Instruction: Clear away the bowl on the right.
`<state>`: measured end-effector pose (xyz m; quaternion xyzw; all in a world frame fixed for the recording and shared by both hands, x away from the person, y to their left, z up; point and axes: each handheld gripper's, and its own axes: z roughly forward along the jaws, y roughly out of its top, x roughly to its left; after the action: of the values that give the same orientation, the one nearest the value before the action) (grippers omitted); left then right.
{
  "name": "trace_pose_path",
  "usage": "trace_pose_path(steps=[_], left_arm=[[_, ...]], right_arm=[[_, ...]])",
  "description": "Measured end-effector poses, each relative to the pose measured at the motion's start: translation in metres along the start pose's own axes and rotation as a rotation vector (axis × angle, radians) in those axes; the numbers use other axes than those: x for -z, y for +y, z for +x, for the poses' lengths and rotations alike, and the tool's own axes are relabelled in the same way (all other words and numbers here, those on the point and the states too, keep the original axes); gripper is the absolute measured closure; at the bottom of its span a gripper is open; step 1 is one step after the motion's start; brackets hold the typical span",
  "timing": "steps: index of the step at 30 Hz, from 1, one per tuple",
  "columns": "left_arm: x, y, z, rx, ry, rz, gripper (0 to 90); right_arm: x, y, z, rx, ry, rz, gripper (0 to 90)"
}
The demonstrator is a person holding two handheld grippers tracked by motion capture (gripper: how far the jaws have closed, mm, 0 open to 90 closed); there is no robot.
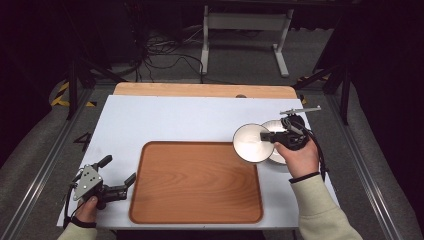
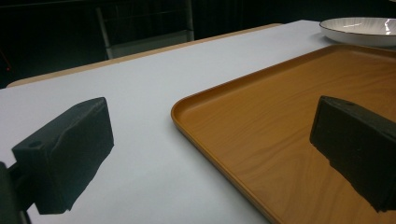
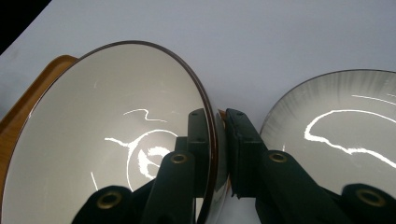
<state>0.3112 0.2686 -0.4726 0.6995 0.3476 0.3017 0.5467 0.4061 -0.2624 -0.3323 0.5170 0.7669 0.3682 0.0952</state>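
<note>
Light falls from above onto the white table [image 1: 175, 117], which is evenly bright, while the floor and room beyond it sink into near black. Shadows on the table are faint and soft. In the right gripper view, curling white glare streaks lie on the glossy inside of the bowl [image 3: 112, 135] and on the plate [image 3: 336, 126] to its right; the near jaws are slightly soft. In the left gripper view the wooden tray [image 2: 280, 130] glows warm, the close jaws look blurred, and the far background is dim.
</note>
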Motion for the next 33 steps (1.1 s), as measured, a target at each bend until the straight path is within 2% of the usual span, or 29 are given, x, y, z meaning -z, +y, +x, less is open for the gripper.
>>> trace_pose_path(steps=[9,33], left_arm=[[0.000,0.000,0.000,-0.001,0.000,0.000,0.2],[0.000,0.000,0.000,-0.004,-0.003,0.000,0.2]], right_arm=[[-0.006,0.004,0.020,0.027,0.059,0.025,80.8],[-0.029,0.010,0.077,0.135,0.169,0.077,79.6]])
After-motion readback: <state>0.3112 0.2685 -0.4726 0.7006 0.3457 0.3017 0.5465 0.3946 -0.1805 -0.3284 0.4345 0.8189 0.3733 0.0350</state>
